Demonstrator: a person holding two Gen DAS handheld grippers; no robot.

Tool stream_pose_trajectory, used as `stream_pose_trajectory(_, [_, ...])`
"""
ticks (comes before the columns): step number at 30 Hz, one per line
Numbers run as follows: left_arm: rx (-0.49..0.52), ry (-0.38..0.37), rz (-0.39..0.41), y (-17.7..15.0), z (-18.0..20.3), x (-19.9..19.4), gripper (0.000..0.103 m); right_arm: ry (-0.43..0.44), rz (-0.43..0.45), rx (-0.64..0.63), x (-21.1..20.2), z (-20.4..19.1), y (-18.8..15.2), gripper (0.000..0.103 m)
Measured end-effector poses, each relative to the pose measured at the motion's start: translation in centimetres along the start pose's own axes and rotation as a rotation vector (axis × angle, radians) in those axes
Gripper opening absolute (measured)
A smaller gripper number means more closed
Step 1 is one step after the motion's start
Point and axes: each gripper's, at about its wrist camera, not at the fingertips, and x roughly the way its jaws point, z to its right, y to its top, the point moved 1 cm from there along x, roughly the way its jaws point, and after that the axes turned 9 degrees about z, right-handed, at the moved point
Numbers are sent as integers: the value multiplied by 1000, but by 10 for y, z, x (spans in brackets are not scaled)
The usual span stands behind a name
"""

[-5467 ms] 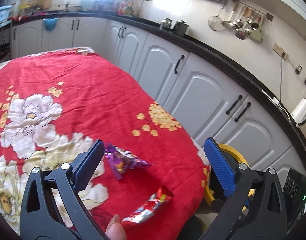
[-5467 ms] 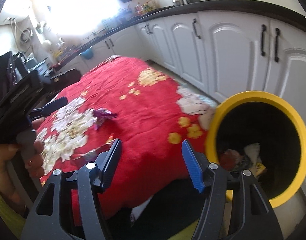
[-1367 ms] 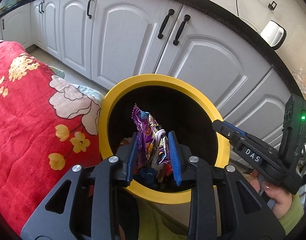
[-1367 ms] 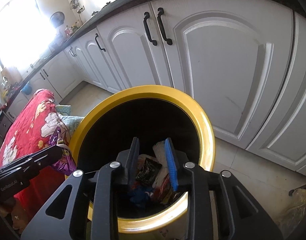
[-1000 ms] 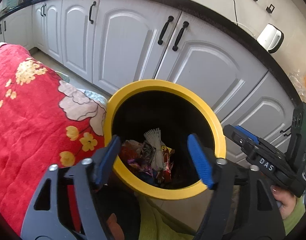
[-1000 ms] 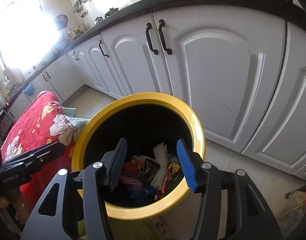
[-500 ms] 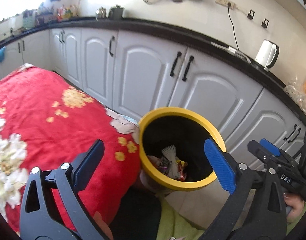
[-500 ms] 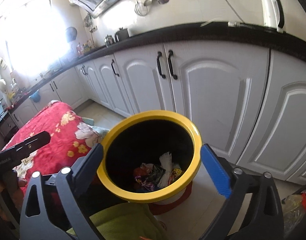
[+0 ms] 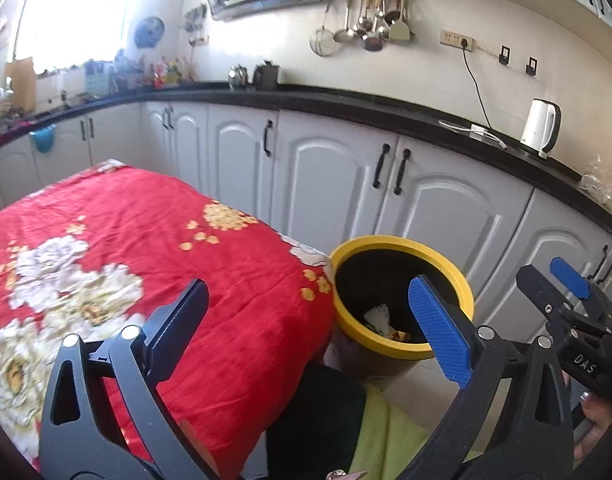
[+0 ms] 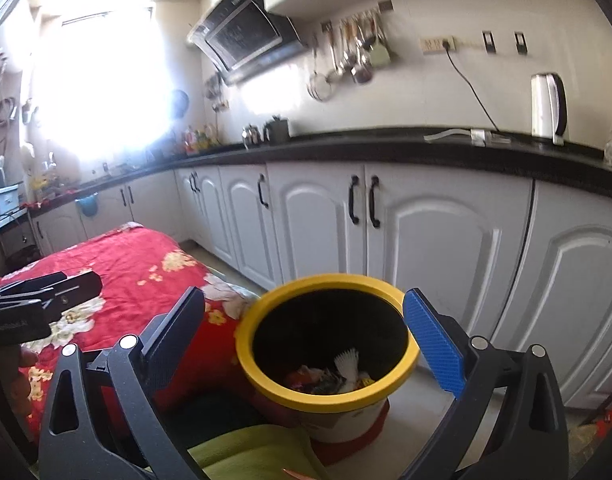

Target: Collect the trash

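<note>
Here, both the left gripper (image 9: pixel 306 332) and right gripper (image 10: pixel 306 340) gape empty; red floral tablecloth (image 9: pixel 126 248) fills lower left, yellow-rimmed bin (image 10: pixel 266 376) centre, white cabinets (image 10: pixel 445 248) behind.

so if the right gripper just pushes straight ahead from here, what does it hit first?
Most likely the trash bin. The right gripper is open, and the bin's yellow rim sits between its fingers, dead ahead and a bit below. Depth is hard to read through the fisheye; if it clears the rim, the white cabinet doors come next.

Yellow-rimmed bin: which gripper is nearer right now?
Right, by appearance. The right gripper frames the yellow-rimmed bin between its open fingers, close above it. The left gripper sits farther back, over the red tablecloth edge beside the bin.
</note>
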Motion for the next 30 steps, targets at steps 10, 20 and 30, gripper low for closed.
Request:
stream_pose_trajectory(10, [-5,18,86,-11,-1,-30,92,4,73,-35,-15,-14,-1,97])
stream_pose_trajectory(20, [-6,11,100,-10,0,-32,92,20,66,-41,-15,-19,-5,97])
stream_pose_trajectory(30, [-11,22,106,-9,0,-34,92,16,57,-34,-12,-18,-7,97])
